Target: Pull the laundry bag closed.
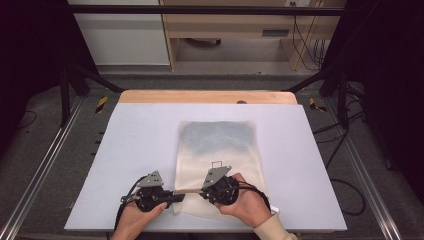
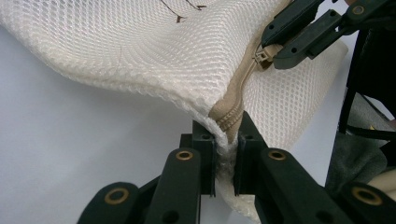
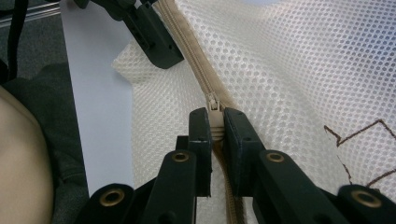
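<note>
A cream mesh bag [image 1: 217, 145] lies flat on the white table [image 1: 135, 150], its tan zipper [image 1: 187, 191] along the near edge. My left gripper [image 1: 178, 196] points right and is shut on the bag's near-left corner at the zipper's end [image 2: 229, 119]. In its own view the jaws [image 2: 226, 140] pinch the mesh and lift it slightly. My right gripper [image 1: 200, 191] points left, facing it, and is shut on the zipper pull [image 3: 214, 105]. The slider [image 2: 263, 57] sits a short way from the left gripper. The zipper tape [image 3: 187, 46] runs taut between the two grippers.
A wooden strip [image 1: 207, 96] borders the table's far edge. Black frame poles [image 1: 67, 85] and cables [image 1: 345, 185] stand on the grey floor at both sides. A pale cabinet [image 1: 225, 30] is behind. A small brown line drawing [image 1: 217, 163] marks the bag.
</note>
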`<state>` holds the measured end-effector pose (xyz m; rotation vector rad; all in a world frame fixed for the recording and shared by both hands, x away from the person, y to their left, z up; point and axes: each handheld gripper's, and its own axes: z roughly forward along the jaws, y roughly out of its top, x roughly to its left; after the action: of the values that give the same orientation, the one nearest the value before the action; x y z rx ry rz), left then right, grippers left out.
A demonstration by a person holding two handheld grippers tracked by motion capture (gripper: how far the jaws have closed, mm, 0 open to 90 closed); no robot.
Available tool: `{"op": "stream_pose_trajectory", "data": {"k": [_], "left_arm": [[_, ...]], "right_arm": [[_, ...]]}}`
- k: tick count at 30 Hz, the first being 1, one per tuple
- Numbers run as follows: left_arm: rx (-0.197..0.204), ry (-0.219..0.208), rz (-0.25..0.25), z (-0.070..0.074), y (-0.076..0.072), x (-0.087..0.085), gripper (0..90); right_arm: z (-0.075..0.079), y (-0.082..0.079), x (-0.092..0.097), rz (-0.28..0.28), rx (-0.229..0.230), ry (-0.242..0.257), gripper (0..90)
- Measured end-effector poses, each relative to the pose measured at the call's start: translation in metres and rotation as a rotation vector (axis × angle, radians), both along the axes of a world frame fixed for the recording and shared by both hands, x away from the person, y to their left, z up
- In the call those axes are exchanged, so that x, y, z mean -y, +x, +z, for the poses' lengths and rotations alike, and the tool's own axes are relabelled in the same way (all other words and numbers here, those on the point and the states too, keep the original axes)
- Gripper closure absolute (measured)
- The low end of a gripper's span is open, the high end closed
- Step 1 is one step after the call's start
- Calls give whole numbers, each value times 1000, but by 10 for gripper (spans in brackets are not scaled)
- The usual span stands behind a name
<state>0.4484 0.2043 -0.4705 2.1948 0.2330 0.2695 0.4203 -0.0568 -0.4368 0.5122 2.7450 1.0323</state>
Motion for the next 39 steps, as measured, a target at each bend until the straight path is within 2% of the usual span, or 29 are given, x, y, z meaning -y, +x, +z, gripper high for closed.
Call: {"op": "stream_pose_trajectory", "data": {"k": [13,39], "left_arm": [[-1,-5,-3,0,-1,2,819],[-2,-7,-8,-1,-1,3,818]], "right_arm": [[1,-1,6,-5,-4,17,822],[2,-2,16,-21,-8,19,822]]}}
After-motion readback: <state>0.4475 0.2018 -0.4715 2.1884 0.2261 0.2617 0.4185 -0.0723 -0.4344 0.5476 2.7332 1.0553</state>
